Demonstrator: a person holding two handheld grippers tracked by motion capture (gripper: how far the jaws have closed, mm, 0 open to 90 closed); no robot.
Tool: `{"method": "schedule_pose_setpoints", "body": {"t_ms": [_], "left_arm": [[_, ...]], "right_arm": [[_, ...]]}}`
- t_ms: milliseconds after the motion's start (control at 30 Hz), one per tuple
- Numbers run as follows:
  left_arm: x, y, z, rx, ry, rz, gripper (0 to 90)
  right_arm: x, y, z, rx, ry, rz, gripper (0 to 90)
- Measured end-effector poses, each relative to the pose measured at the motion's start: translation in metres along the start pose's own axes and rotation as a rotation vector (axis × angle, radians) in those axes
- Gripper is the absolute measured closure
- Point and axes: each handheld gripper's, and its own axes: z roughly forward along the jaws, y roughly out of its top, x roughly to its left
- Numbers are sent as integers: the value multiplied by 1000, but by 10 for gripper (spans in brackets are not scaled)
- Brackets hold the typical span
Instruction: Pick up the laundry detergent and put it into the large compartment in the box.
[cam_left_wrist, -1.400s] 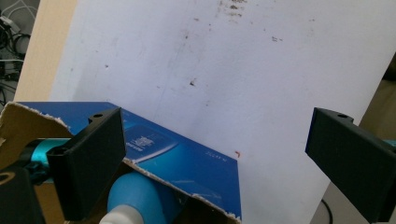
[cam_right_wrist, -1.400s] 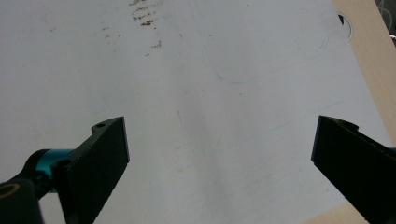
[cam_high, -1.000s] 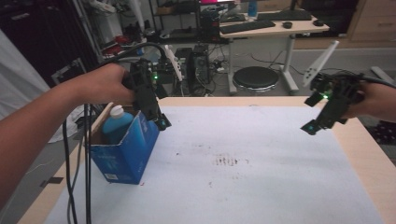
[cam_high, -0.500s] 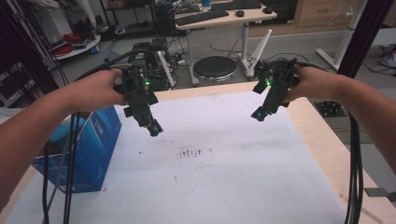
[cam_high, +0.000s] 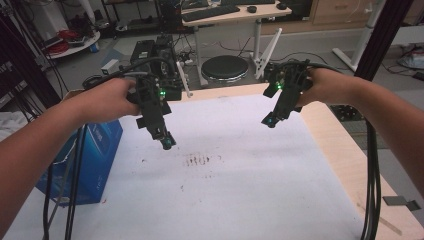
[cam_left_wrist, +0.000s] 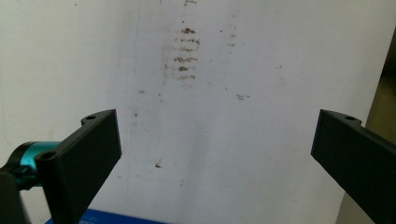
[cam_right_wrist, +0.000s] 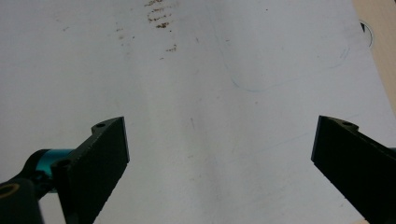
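My left gripper (cam_high: 165, 139) hangs over the left-middle of the white sheet (cam_high: 240, 185), held in a hand, tips pointing down. In the left gripper view it (cam_left_wrist: 215, 154) is open, jaws wide apart, with bare white sheet (cam_left_wrist: 210, 116) between them. My right gripper (cam_high: 270, 119) hovers over the sheet's far right part. In the right gripper view it (cam_right_wrist: 219, 158) is also open and holds nothing. A patch of brown smudges (cam_high: 201, 160) marks the sheet between the two grippers; these smudges (cam_left_wrist: 183, 51) lie ahead of the left jaws.
A blue box (cam_high: 92, 160) stands at the table's left edge beside my left forearm. Black cables (cam_high: 371, 175) trail down at the right. The wooden table edge (cam_high: 340, 150) runs along the right. Beyond the table are a round stool (cam_high: 225, 67) and a desk.
The camera view has shifted and both hands now sit nearer the middle of the sheet. The left gripper has come away from the blue box toward the smudges. Both stay open.
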Motion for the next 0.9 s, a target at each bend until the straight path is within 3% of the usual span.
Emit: {"method": "schedule_pose_setpoints", "body": {"t_ms": [900], "left_arm": [[0, -3, -1, 1, -4, 2, 16]], "right_arm": [[3, 1, 1, 7, 2, -3, 32]]}}
